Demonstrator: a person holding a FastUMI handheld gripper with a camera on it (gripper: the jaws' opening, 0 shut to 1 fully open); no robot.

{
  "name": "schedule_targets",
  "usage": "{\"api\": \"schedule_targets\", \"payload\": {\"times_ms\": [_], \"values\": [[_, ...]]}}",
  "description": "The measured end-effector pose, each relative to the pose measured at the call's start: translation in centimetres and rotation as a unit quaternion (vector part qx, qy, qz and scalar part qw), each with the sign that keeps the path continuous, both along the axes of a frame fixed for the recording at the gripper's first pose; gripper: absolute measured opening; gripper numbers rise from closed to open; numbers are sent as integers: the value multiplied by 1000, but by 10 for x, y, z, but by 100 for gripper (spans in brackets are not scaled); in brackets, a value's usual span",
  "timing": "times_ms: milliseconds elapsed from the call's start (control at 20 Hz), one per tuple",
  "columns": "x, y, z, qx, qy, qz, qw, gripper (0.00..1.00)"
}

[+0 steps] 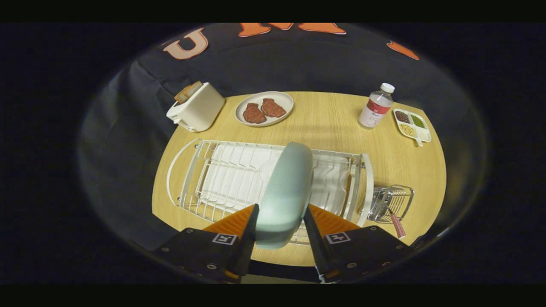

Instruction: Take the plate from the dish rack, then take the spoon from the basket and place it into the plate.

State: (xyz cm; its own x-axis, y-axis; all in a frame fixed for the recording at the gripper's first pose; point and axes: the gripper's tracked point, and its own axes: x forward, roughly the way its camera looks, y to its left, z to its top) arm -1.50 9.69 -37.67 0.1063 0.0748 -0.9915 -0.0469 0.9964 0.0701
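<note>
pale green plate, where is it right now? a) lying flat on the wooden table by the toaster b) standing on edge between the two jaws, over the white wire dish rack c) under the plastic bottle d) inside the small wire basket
b: the pale green plate stands on edge between the jaws of the gripper, which press on both its sides, above the white wire dish rack.

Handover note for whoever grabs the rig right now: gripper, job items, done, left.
Gripper: shut on the plate, one finger on each side of it.
Plate: pale green, held on edge over the near side of the dish rack; whether it is fully clear of the wires is hard to tell.
Spoon: in the wire basket at the rack's right end, handle sticking out.
Done: plate gripped.
Left: set the plate on the table, fetch the spoon, lay it in the plate.
</note>
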Motion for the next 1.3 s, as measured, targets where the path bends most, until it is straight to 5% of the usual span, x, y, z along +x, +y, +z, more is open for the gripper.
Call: {"api": "schedule_targets", "payload": {"times_ms": [300,500,900,1300], "values": [[0,-6,-6,-63,23,0,998,55],[-5,-40,-9,-134,26,-18,990,42],[-1,-62,14,-141,-11,-84,986,29],[-11,-80,49,-170,-48,-60,982,25]]}}
